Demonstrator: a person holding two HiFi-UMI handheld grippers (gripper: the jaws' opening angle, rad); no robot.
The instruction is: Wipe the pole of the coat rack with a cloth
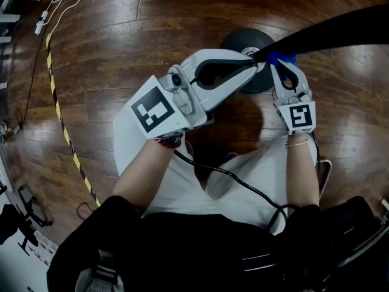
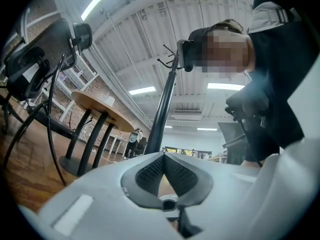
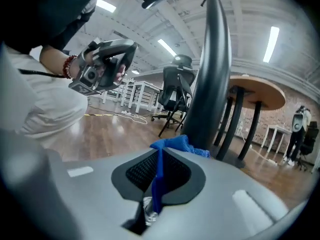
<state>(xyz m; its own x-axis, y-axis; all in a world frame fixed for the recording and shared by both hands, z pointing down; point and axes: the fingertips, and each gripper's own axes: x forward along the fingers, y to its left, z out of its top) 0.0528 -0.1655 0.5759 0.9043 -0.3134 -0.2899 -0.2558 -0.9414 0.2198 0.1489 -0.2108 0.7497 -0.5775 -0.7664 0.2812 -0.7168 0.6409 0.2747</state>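
Coat rack pole (image 1: 328, 35): dark, rising from round base (image 1: 243, 41) on wood floor (image 1: 121, 35). Blue cloth (image 3: 177, 145): clamped in right hand-held gripper (image 3: 161, 154), touching pole. Left hand-held gripper (image 2: 164, 156): jaws together, empty, beside pole. Advised: press cloth flat, stroke lengthwise.

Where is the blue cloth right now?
The blue cloth is clamped in the right gripper, bunched against the coat rack pole, upper right in head view.
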